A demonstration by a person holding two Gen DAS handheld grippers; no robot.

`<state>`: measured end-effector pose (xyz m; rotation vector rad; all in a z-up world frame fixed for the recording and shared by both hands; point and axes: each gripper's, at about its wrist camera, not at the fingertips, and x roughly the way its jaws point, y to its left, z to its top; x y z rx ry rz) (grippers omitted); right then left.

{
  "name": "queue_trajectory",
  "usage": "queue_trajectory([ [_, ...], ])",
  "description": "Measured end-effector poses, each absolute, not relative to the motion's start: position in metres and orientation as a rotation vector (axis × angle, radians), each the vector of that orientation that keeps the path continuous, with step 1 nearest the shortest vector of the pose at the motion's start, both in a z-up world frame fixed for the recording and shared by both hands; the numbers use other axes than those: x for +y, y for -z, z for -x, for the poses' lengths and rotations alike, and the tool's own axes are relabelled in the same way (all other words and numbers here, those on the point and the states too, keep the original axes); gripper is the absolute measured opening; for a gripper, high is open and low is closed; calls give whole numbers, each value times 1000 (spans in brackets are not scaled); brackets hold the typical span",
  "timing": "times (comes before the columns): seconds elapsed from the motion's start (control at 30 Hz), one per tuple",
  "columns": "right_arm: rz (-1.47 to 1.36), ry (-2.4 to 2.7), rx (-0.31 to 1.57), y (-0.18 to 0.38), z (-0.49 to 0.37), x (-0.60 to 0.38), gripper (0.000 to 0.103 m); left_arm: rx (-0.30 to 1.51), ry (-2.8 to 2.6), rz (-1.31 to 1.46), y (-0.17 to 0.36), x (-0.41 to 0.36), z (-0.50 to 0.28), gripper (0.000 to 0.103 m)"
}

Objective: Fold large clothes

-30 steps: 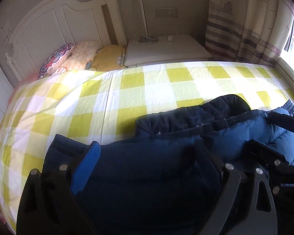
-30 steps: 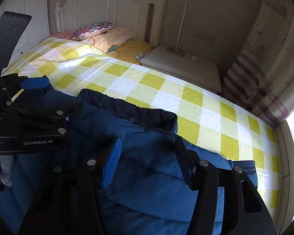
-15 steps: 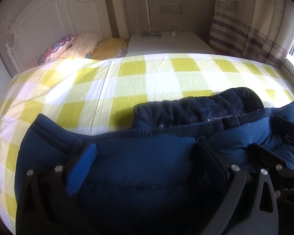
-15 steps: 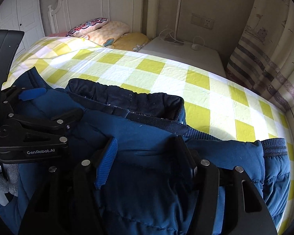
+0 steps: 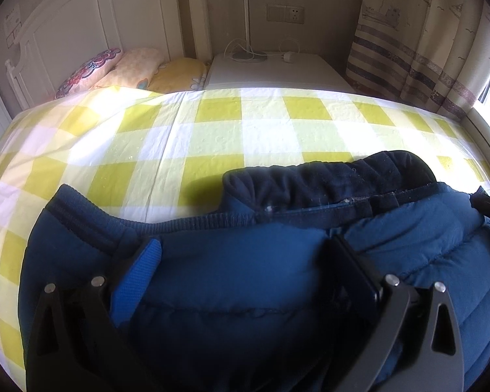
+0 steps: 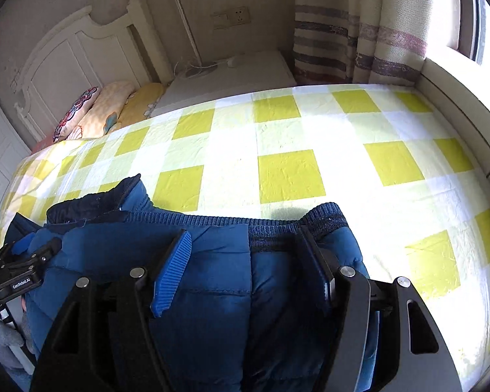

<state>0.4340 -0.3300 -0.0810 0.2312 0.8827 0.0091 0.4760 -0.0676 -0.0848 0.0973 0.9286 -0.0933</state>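
Fingers (image 5: 137, 281) of the left gripper (image 5: 245, 261) stand spread to their widest, wider than a second ago, with a broad padded panel of the blue jacket (image 5: 245, 277) lying between them; the pads flank the fabric, and no pinch is evident. Fingers (image 6: 171, 271) of the right gripper (image 6: 245, 261) are opening, wider than a second ago, with the jacket's ribbed hem (image 6: 271, 225) and a quilted panel between them; whether the pads press the fabric cannot be told. Compared with the earlier frames, the right wrist view has swung along the bed: the left gripper (image 6: 23, 268), formerly large at that view's left side, now sits small at its lower-left edge, and more open bedding shows to the right. The jacket lies on the near part of the yellow-and-white checked bedsheet (image 5: 212, 137), its dark collar (image 5: 326, 183) bunched on the far side and now flatter against the sheet than a second ago. Pillows (image 5: 130, 72) rest against the white headboard (image 5: 81, 26), beside a white nightstand (image 5: 271, 72), with a striped curtain (image 5: 418, 49) further right.
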Motion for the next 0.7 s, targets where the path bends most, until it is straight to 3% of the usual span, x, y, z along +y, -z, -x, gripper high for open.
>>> queue_trajectory([
  [0.1,-108,37,895,82,-438,-312,62,960,56,-126,78,-72,-478,101],
  [0.17,-75,53,887,83,-437,-306,62,921,40,-163,64,-86,-468,92],
  [0.27,-106,39,880,84,-435,-309,62,830,145,-270,50,-132,-439,93],
  [0.37,-105,38,880,84,-435,-310,62,821,147,-462,73,-171,-434,97],
  [0.53,-109,36,877,84,-434,-311,62,967,266,-258,76,-135,-460,101],
  [0.63,-111,34,877,83,-434,-312,62,873,131,-332,63,-104,-460,101],
  [0.7,-116,31,875,83,-434,-313,62,899,94,-239,60,-61,-470,100],
])
